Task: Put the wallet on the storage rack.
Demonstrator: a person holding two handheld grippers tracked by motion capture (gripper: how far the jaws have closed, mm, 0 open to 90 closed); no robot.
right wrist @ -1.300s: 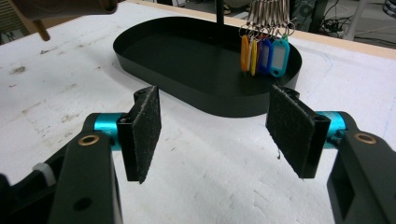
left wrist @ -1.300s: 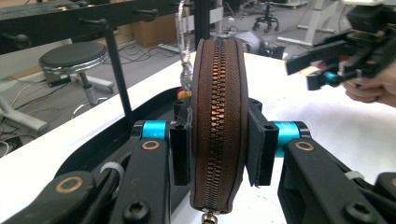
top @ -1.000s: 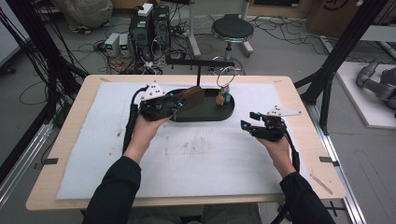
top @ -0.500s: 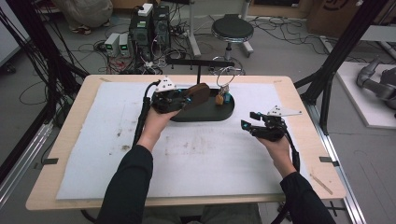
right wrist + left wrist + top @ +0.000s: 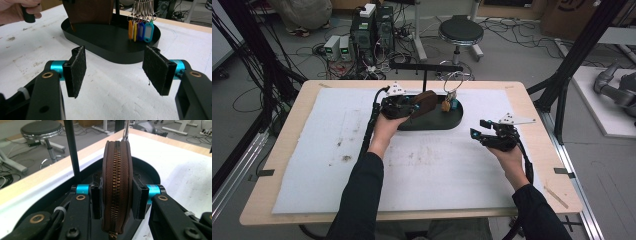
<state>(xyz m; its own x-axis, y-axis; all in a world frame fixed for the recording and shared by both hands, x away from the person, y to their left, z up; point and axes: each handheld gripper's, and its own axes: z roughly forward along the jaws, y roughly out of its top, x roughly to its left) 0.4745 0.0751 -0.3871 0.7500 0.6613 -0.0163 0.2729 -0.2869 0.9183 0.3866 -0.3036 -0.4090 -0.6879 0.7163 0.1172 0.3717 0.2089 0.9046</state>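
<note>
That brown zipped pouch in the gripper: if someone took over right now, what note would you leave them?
Left gripper: shut on the brown pouch, held upright over the black tray, zipper edge facing the camera, zip closed.
Right gripper: open, holding nothing, over the white mat beside the tray.
Key tags hang from the stand's bar over the tray.
Done: pouch gripped.
Left: probably bringing the right gripper in to work the zip or the hanging; I cannot tell which.
</note>
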